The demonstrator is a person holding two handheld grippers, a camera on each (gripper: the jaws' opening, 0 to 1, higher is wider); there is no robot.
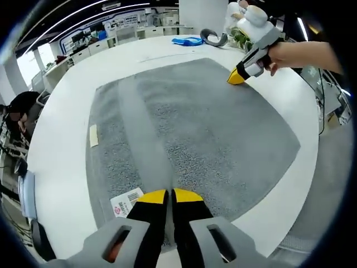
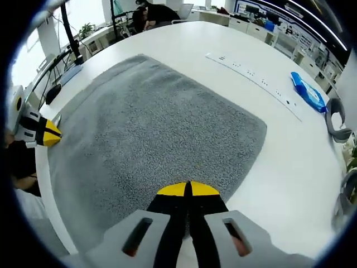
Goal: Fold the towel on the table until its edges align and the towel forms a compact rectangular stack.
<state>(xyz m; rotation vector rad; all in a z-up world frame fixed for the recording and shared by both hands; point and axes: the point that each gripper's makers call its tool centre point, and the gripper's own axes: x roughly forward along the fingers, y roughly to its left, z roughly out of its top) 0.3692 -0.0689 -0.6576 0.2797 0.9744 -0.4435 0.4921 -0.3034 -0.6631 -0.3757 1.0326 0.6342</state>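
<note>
Grey towel [image 1: 189,134] flat on white table [image 1: 61,145] | left gripper [image 1: 169,196] jaws pinched on towel's near edge | right gripper [image 2: 188,190] jaws likewise clamp opposite corner | step: first fold beginning | next: lift both corners, carry across towel.

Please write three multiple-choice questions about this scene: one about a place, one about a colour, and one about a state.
1. Where does the blue packet lie?
A. on the towel
B. on the white table, off the towel
C. between the jaws

2. What colour is the towel?
A. grey
B. red
C. green

3. How does the towel lie?
A. rolled up
B. folded into a small stack
C. spread flat

Key: 1 B, it rests on the bare table beyond the towel. 2 A, its pile is grey in both views. 3 C, it lies open with the left gripper and right gripper at two corners.
</note>
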